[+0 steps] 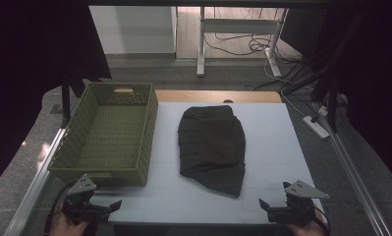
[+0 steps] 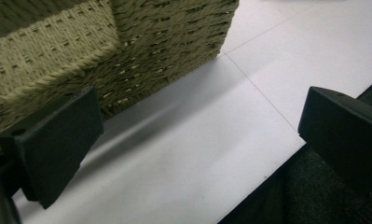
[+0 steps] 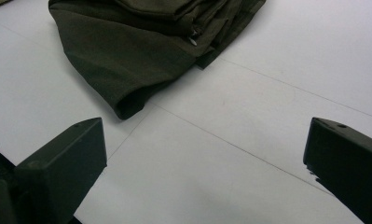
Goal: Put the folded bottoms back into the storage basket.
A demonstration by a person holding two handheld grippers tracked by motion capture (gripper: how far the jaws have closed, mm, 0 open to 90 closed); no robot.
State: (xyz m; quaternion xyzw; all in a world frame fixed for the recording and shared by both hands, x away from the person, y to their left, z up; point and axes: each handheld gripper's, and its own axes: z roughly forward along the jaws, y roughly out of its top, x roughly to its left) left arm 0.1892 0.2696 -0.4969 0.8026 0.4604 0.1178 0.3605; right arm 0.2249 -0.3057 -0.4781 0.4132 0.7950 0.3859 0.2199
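Held low at the near edge of the white table [image 1: 282, 142], one at each corner: left gripper [image 1: 116, 205] with jaws wide apart just before the near wall of the green woven basket [image 1: 102, 132], right gripper [image 1: 263, 204] with jaws also wide apart and nothing between them, turned toward the folded dark garment [image 1: 212, 147]. Lying flat in the middle of the table, just right of the basket and apart from both grippers: soft olive-black cloth, layered in folds, narrowing to a lower corner.
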